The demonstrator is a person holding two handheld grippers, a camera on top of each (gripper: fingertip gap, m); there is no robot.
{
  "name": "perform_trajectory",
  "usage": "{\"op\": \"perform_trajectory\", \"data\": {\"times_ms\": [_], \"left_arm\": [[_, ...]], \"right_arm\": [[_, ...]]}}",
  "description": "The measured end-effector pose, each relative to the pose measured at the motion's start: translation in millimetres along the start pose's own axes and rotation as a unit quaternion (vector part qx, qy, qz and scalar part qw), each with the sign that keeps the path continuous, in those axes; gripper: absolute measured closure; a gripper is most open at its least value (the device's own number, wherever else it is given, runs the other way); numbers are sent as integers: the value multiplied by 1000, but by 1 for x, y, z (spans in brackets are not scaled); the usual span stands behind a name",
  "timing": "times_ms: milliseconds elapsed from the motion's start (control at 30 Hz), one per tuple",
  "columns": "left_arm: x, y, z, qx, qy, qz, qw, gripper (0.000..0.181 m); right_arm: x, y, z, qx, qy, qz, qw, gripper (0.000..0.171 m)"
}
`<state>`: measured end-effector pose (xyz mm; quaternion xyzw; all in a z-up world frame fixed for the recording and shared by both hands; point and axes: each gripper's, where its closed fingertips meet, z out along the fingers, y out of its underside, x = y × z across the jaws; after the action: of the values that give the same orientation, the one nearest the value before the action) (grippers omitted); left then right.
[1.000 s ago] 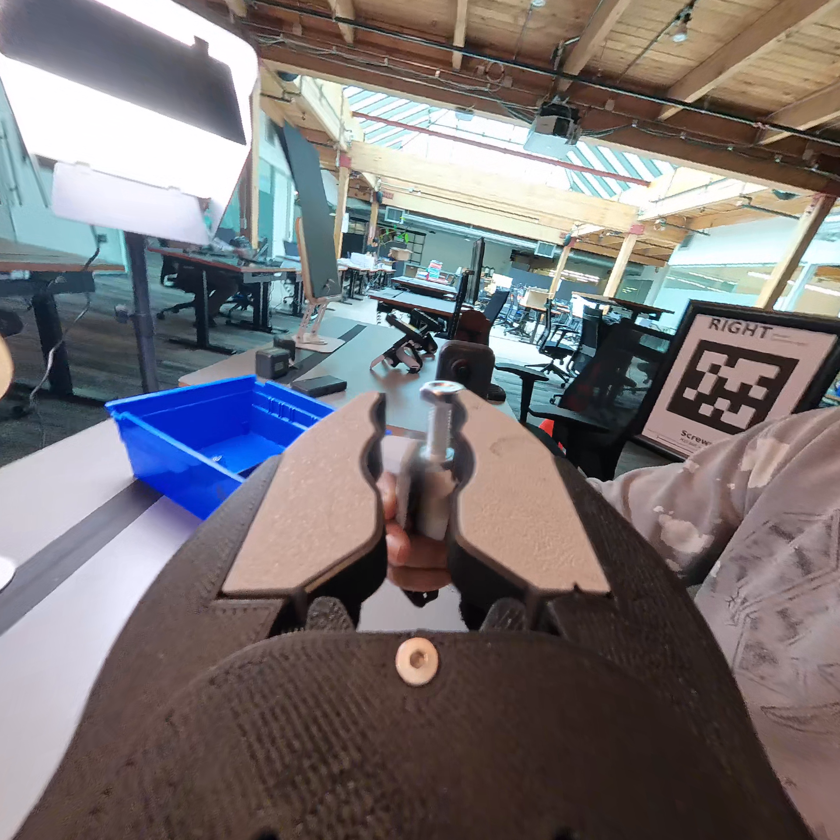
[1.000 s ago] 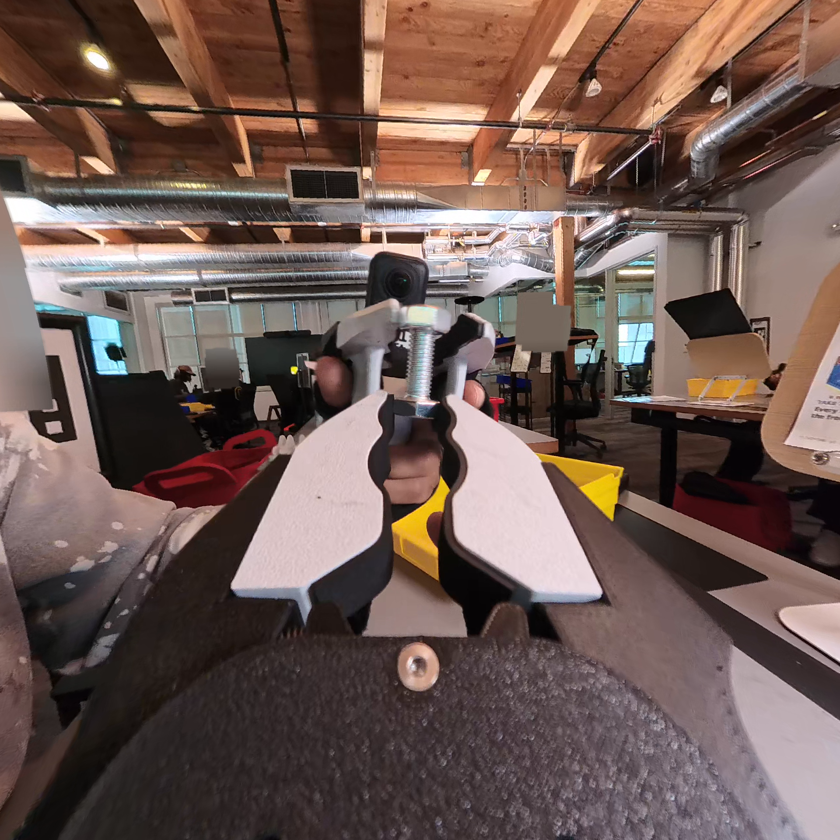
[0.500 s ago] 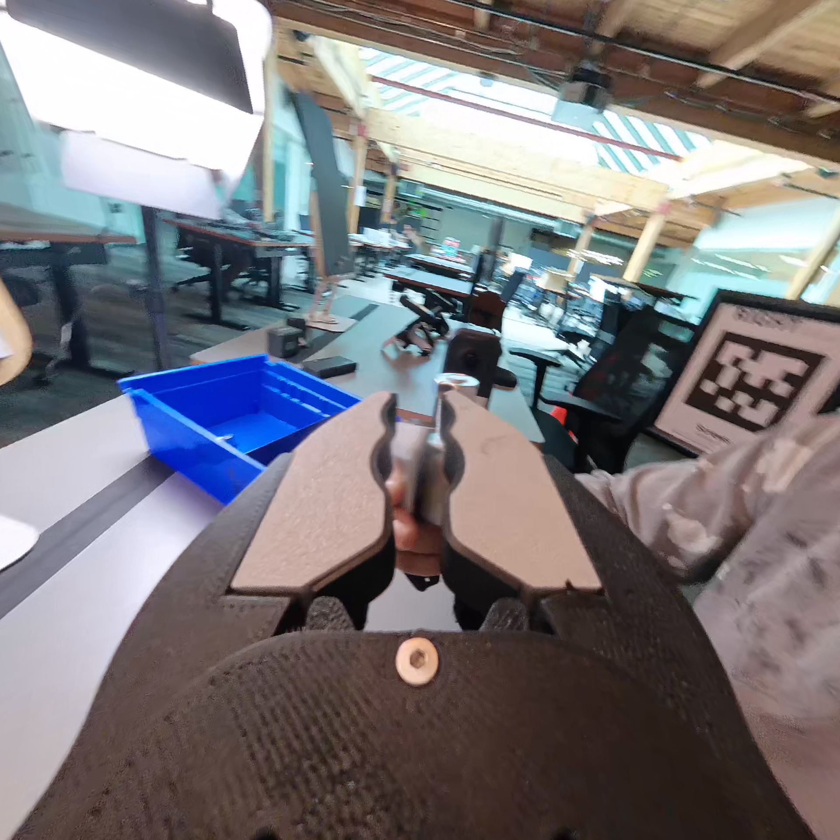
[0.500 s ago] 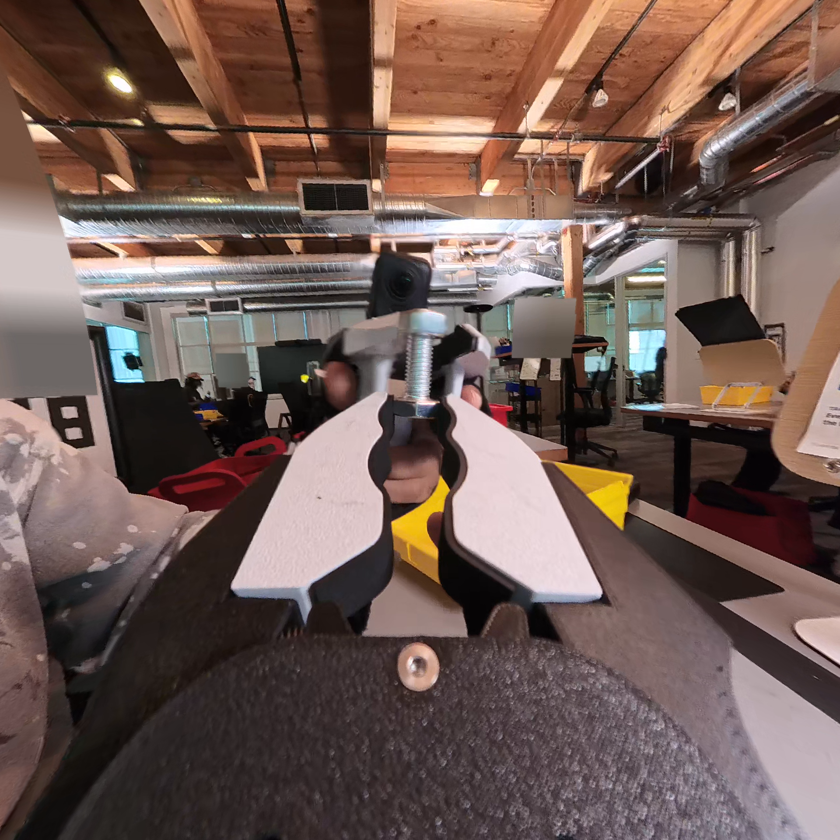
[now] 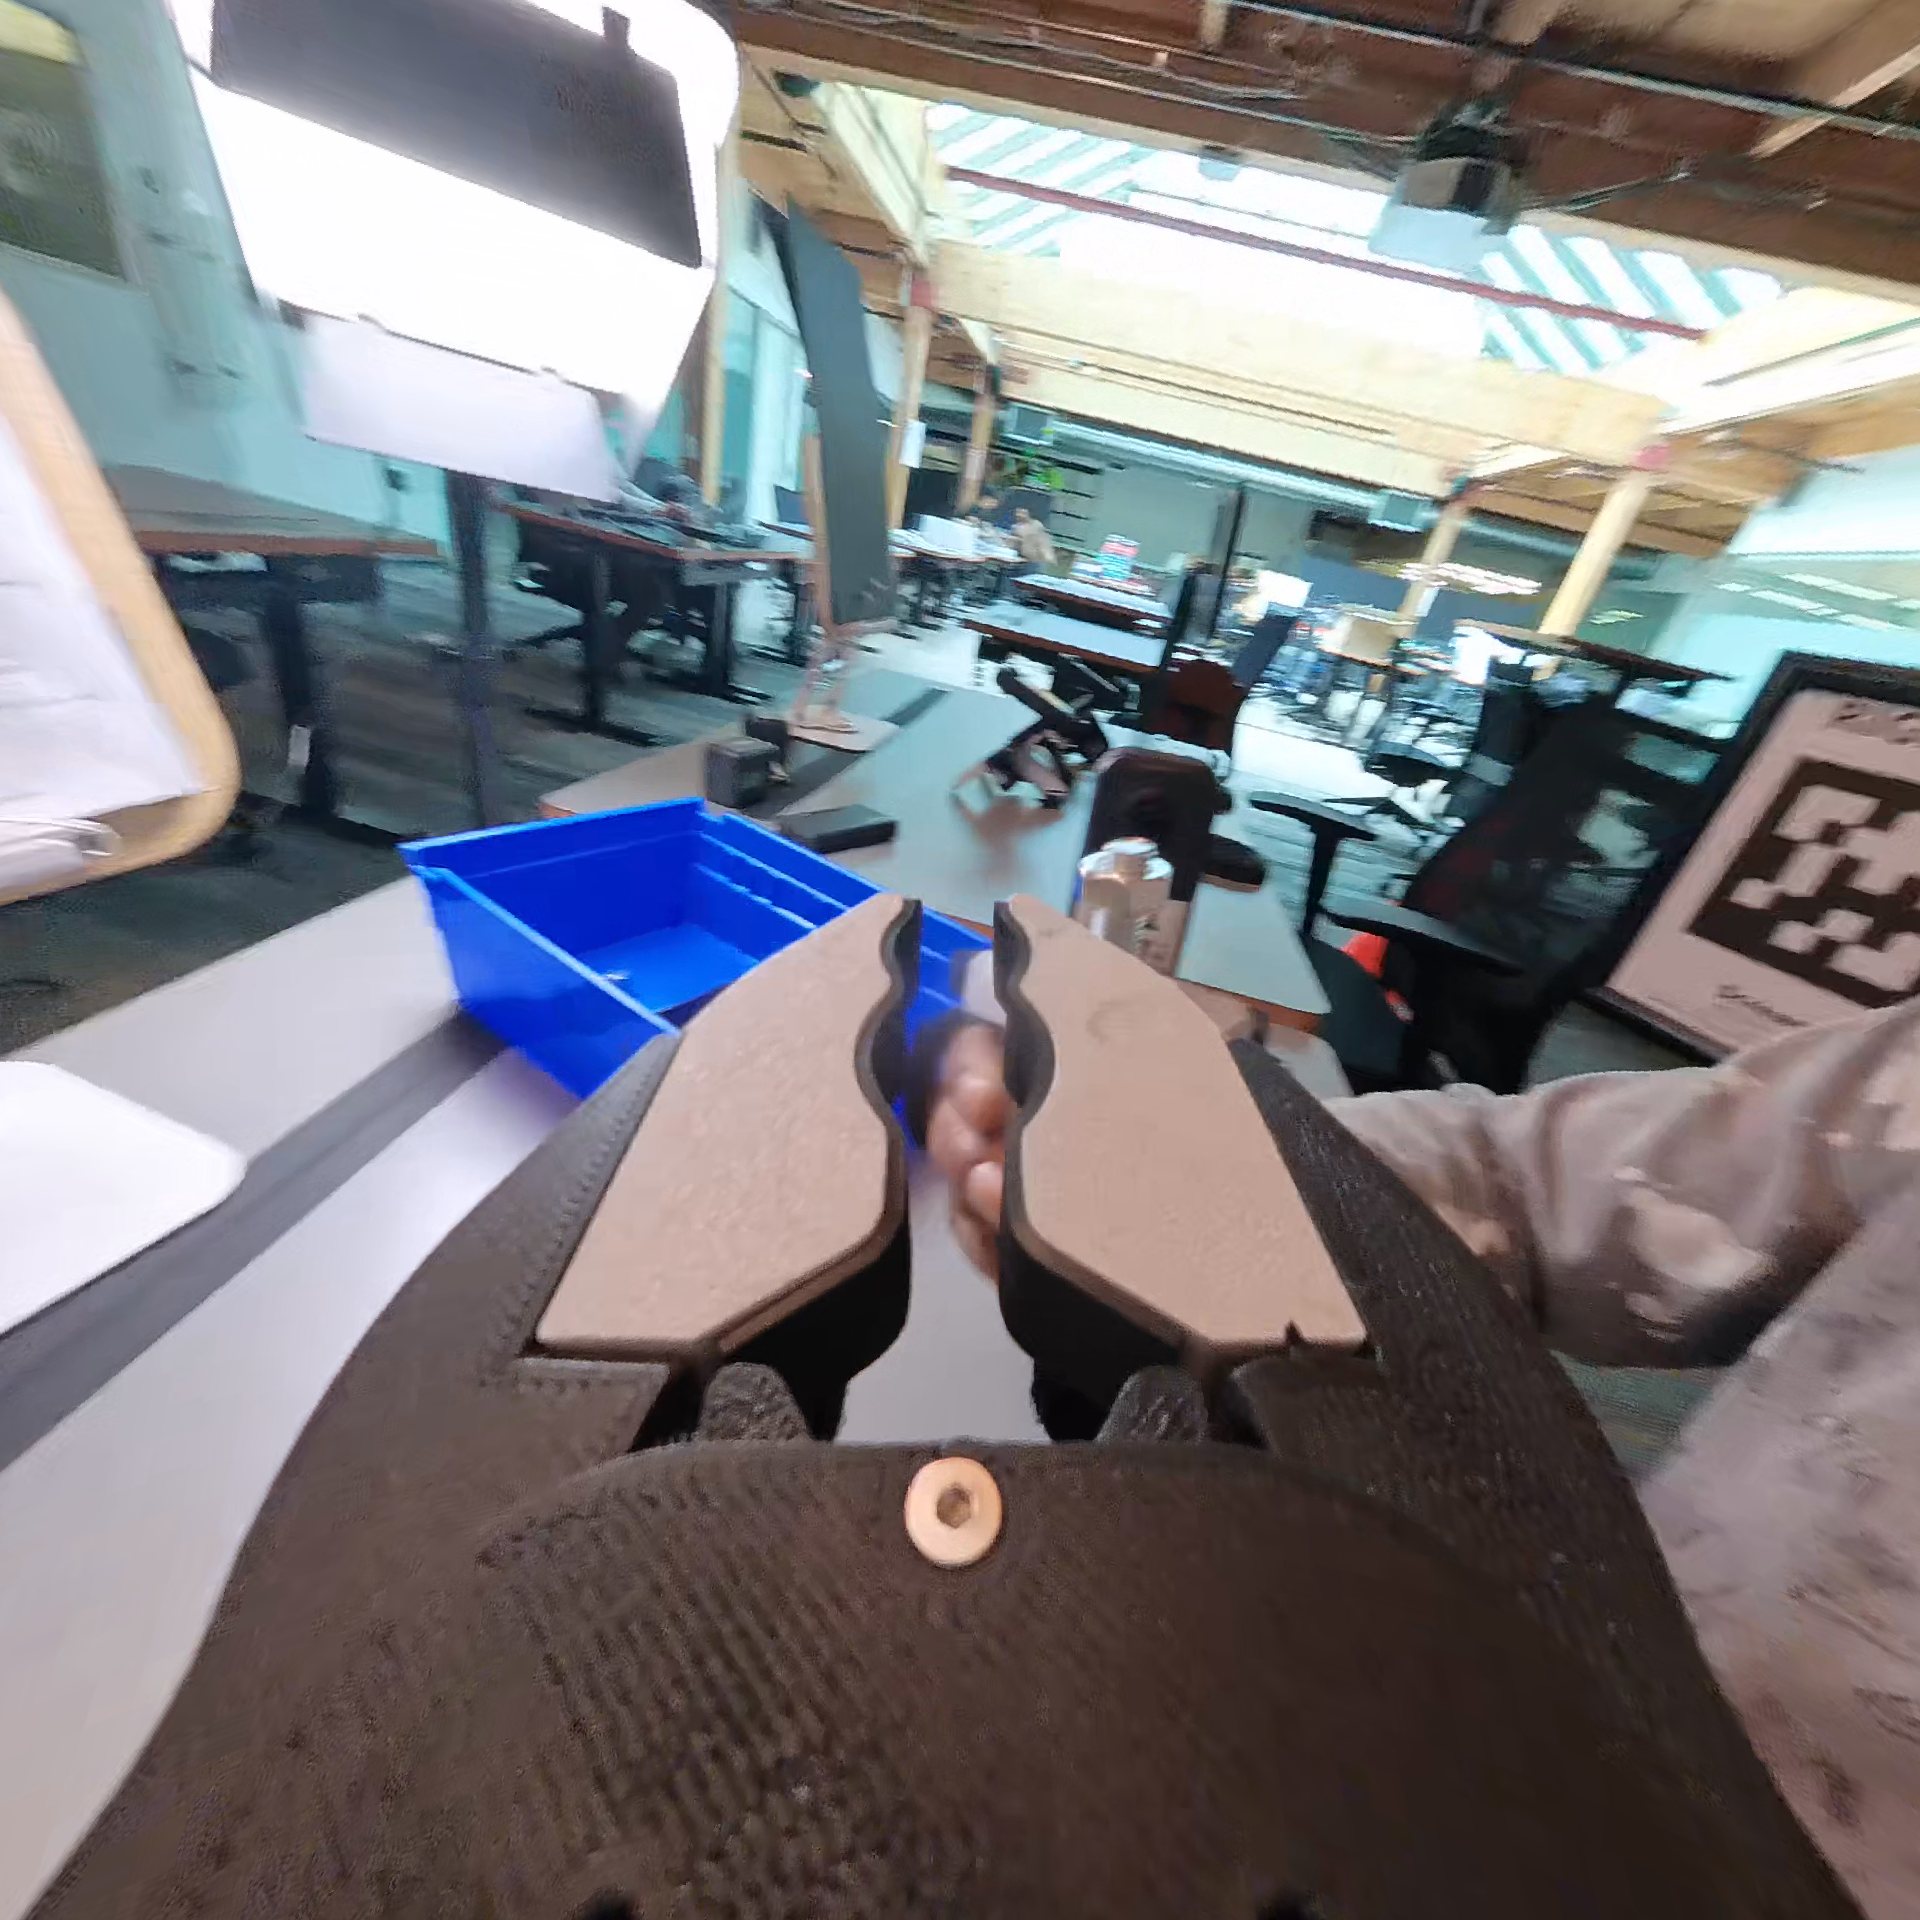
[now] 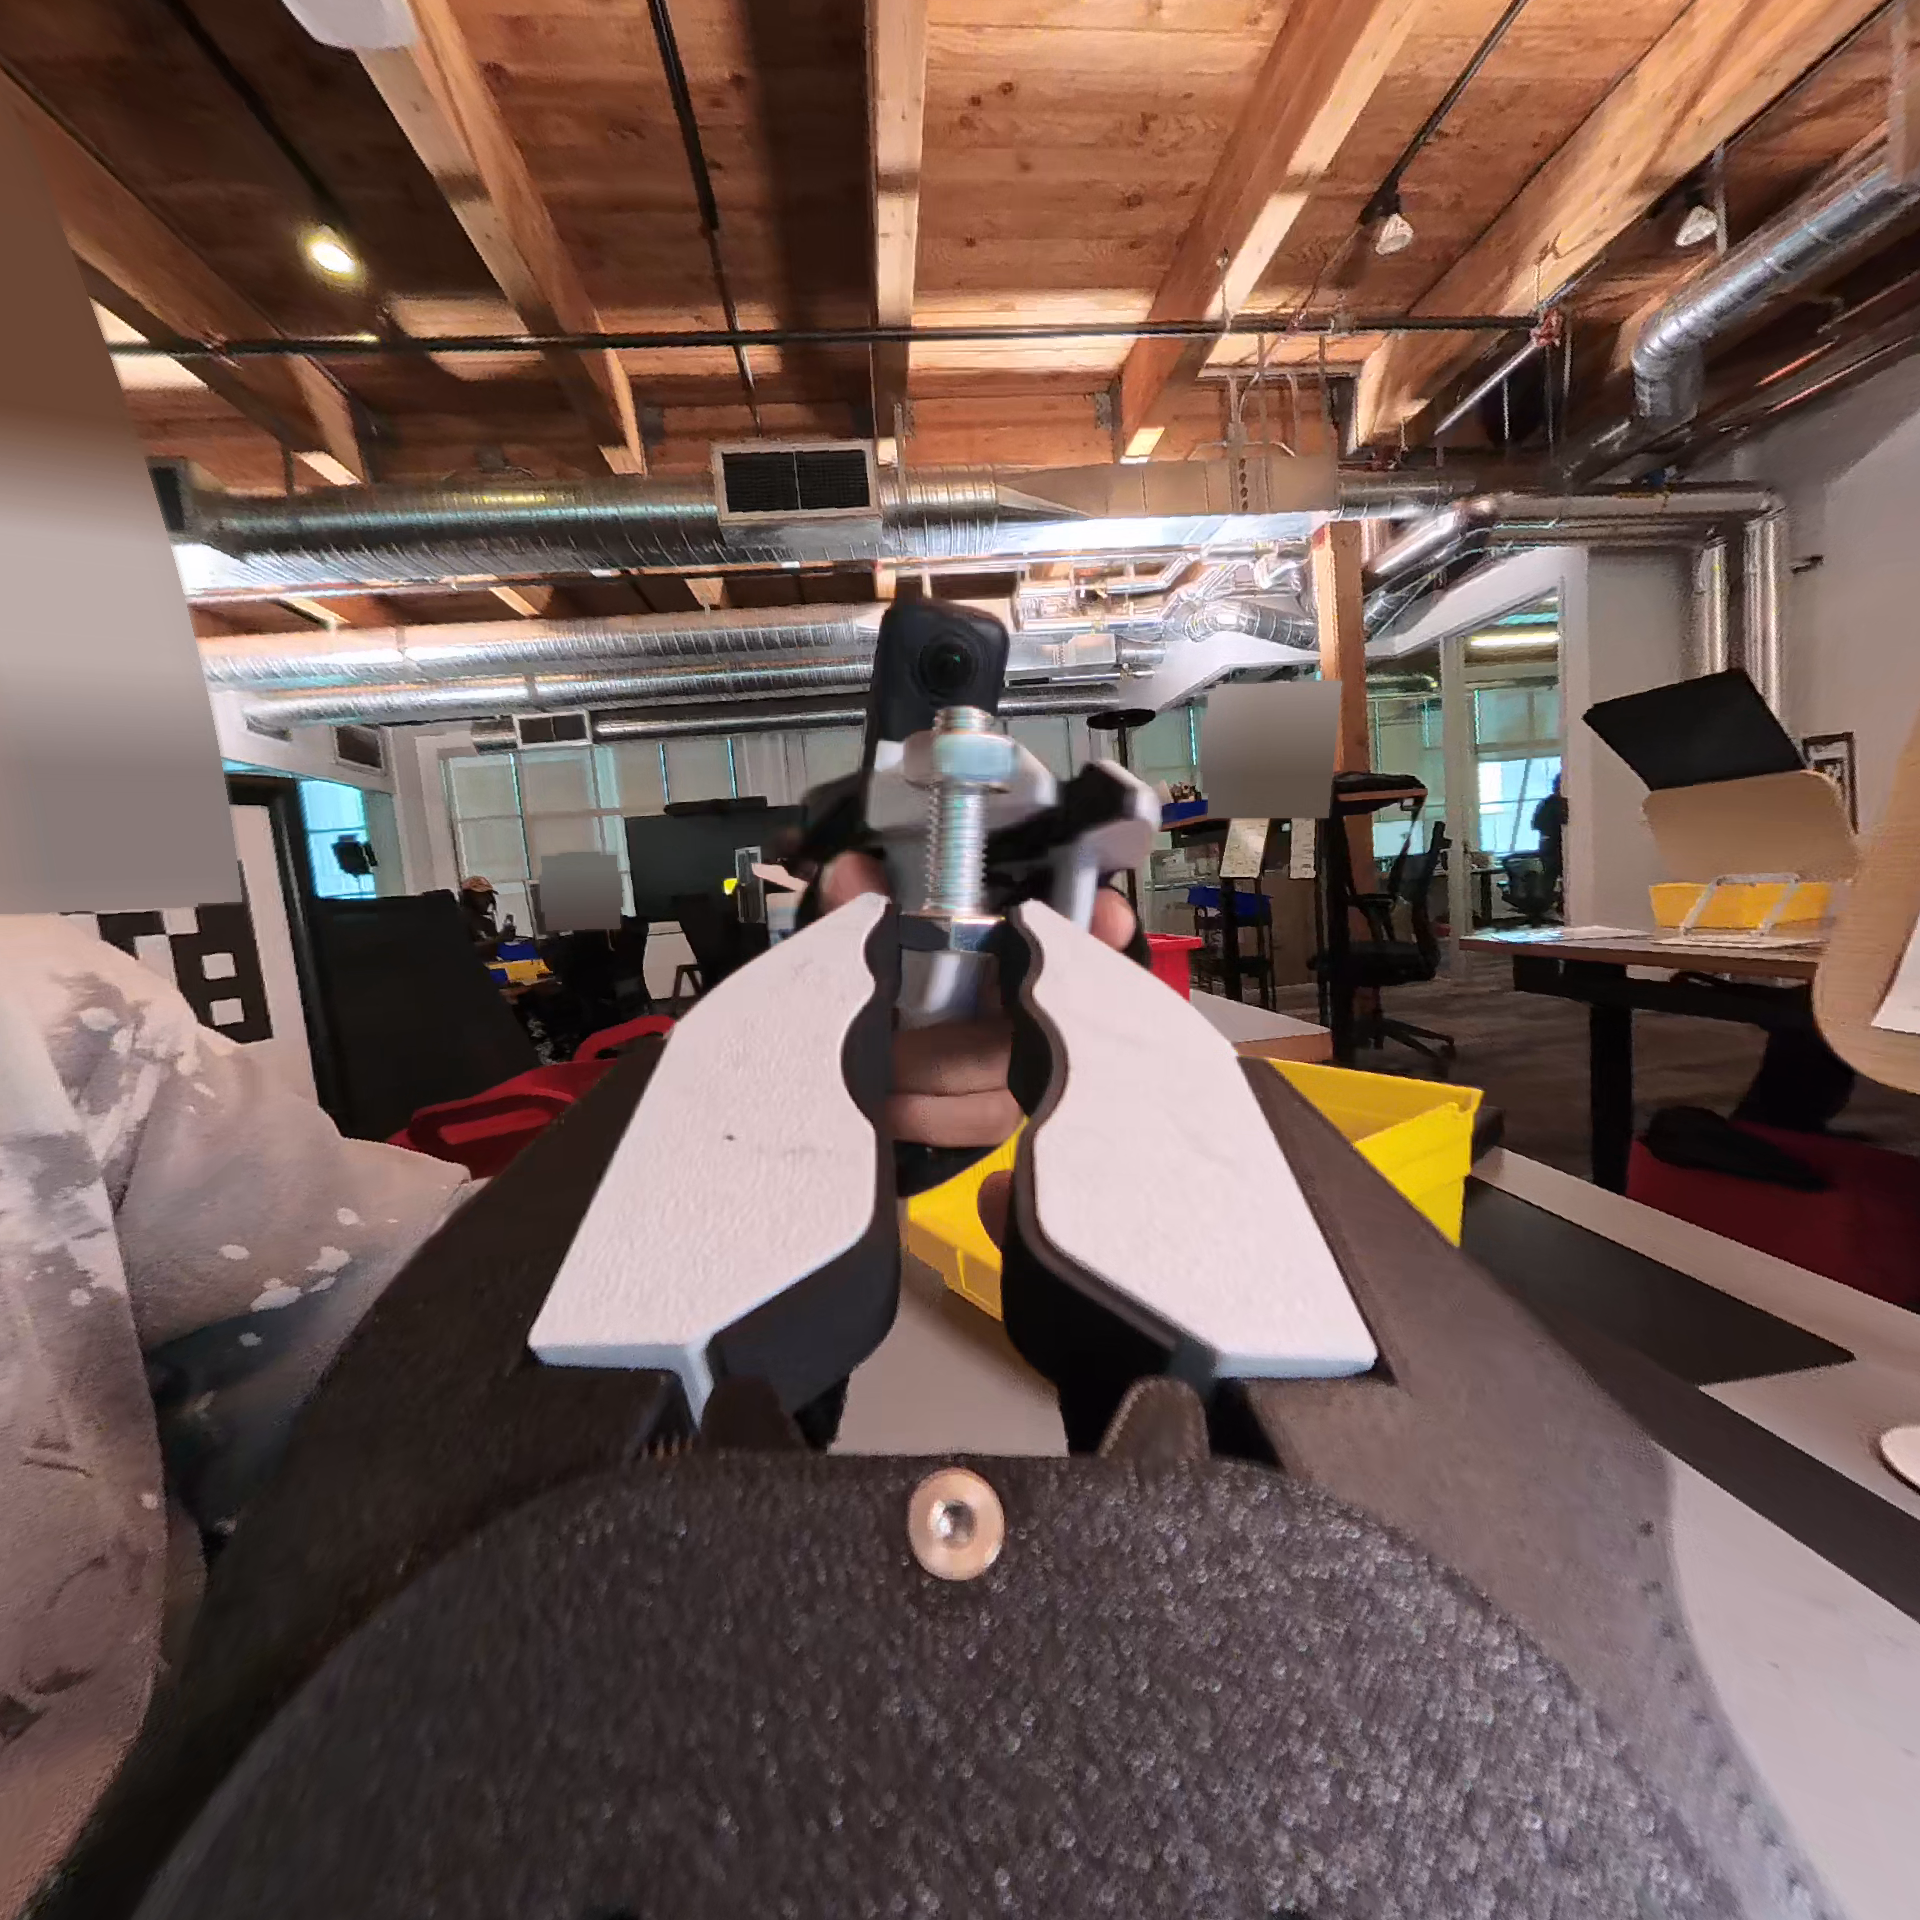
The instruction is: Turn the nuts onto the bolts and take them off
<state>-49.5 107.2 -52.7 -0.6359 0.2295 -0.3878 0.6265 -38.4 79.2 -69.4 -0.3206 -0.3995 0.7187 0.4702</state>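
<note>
The right gripper (image 6: pixel 956 940) pinches the bolt (image 6: pixel 958 847) by its lower end at frame centre, shank upright, with the nut (image 6: pixel 961 764) near the top. In the left wrist view the left gripper (image 5: pixel 956 925) has its jaws nearly together with nothing between them, and the bolt (image 5: pixel 1127 904) stands just right of their tips, behind the right finger (image 5: pixel 1143 1132). From the right wrist view those far jaws look spread beside the nut, blurred. A blue bin (image 5: pixel 644 935) sits centre left. I'd guess the left must shift right and regrip the nut.
</note>
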Motion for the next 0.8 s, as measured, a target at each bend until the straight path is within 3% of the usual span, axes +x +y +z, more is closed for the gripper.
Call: {"op": "perform_trajectory", "data": {"times_ms": [267,367,433,500,800], "left_arm": [[28,-3,3,6,71,5,997,150],[23,4,7,-10,50,18,999,149],[14,1,3,-6,34,-6,999,165],[-3,0,-3,-2,-10,13,1000,169],[30,3,6,-12,59,21,998,150]], "right_arm": [[7,6,1,-18,22,-10,1000,153],[1,7,3,-20,14,-12,1000,153],[1,3,1,-9,9,-6,1000,153],[-2,-3,-1,2,-4,-1,1000,153],[3,9,2,-23,17,-9,1000,153]]}}
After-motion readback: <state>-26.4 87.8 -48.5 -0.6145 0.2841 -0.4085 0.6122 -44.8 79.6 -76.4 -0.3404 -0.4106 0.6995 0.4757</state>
